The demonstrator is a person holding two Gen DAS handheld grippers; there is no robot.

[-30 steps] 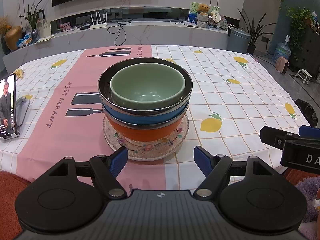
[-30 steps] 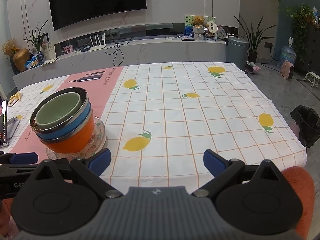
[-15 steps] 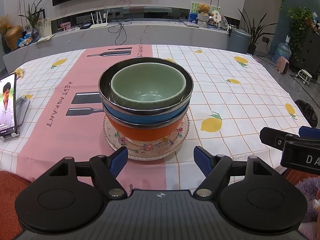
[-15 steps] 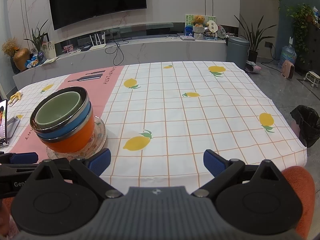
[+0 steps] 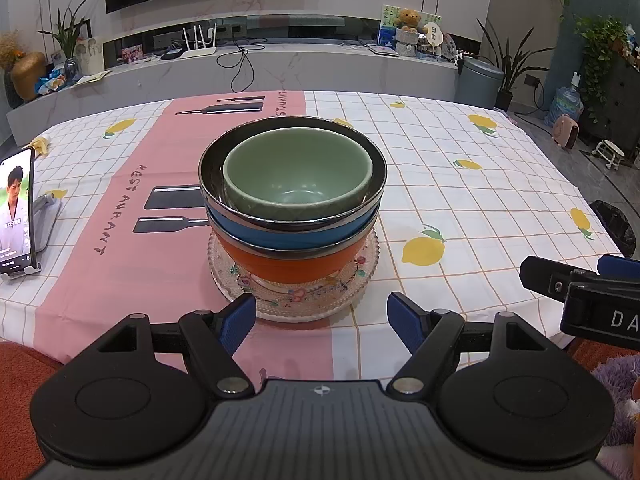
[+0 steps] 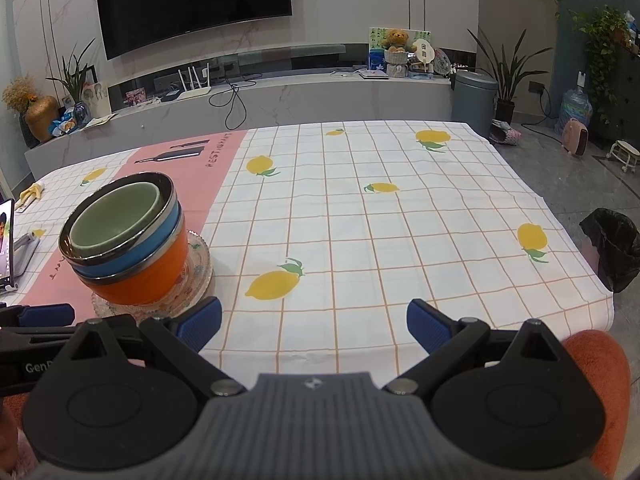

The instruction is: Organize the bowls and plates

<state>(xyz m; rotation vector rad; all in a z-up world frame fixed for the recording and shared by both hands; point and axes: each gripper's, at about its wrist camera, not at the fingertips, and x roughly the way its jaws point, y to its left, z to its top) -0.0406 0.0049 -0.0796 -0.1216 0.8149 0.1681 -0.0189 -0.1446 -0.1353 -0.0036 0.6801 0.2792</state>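
A stack stands on the table: a green bowl [image 5: 296, 170] nested in a blue steel-rimmed bowl [image 5: 280, 234], on an orange bowl [image 5: 288, 266], on a patterned glass plate [image 5: 296, 300]. My left gripper [image 5: 322, 314] is open and empty just in front of the plate, near the table's front edge. In the right wrist view the stack is at the left: green bowl [image 6: 116, 220], orange bowl [image 6: 148, 276], glass plate [image 6: 198, 264]. My right gripper [image 6: 314, 322] is open and empty, to the right of the stack, at the front edge.
A phone [image 5: 16, 210] on a stand plays video at the table's left edge. The lemon-print tablecloth [image 6: 380, 220] covers the table. A black bin [image 6: 614, 248] stands on the floor to the right. A TV console runs along the back wall.
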